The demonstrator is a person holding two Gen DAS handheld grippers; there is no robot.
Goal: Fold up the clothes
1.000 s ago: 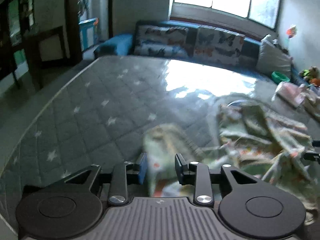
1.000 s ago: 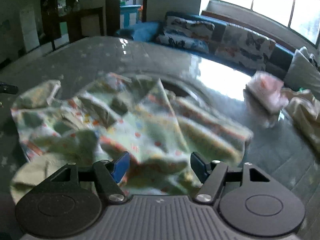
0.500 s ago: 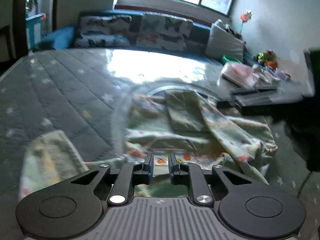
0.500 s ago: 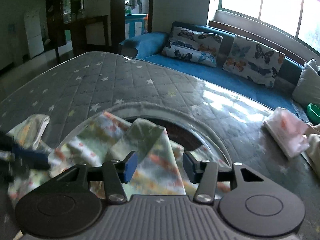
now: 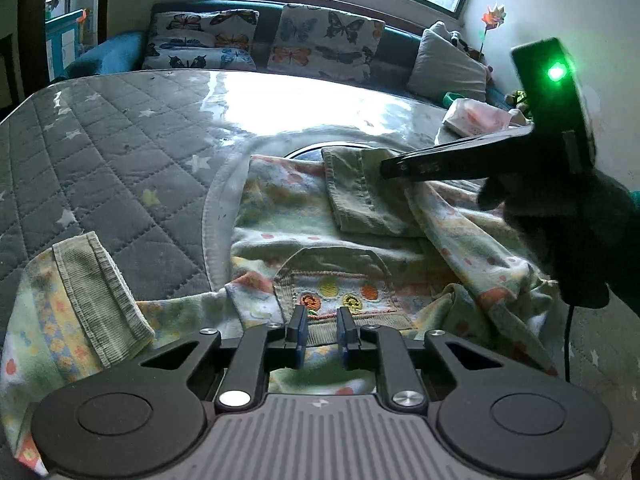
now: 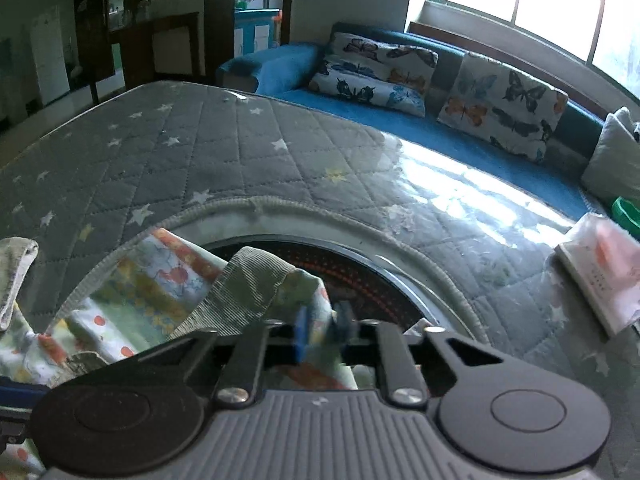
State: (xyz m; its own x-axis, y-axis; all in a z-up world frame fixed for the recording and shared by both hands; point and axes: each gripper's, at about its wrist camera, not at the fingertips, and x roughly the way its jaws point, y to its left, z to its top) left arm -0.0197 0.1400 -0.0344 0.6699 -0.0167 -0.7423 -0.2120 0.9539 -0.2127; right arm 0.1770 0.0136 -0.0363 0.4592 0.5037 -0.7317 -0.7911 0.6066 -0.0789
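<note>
Corduroy-trimmed patterned garment (image 5: 360, 240) lies rumpled on the quilted mattress (image 5: 120, 140), left tongs (image 5: 322, 334) pinching its collar, right tongs (image 6: 322, 334) clamped on a sleeve.

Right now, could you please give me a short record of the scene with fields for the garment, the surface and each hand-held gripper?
garment: patterned child's garment with green corduroy cuffs and pocket, lying crumpled
surface: grey quilted star-print cover with a round opening
left hand-held gripper: jaws narrow, at the embroidered pocket hem; grip unclear
right hand-held gripper: shut on the garment's fabric beside a corduroy cuff
other laundry: folded pink cloth at the far right
background: butterfly cushions on a blue sofa
</note>
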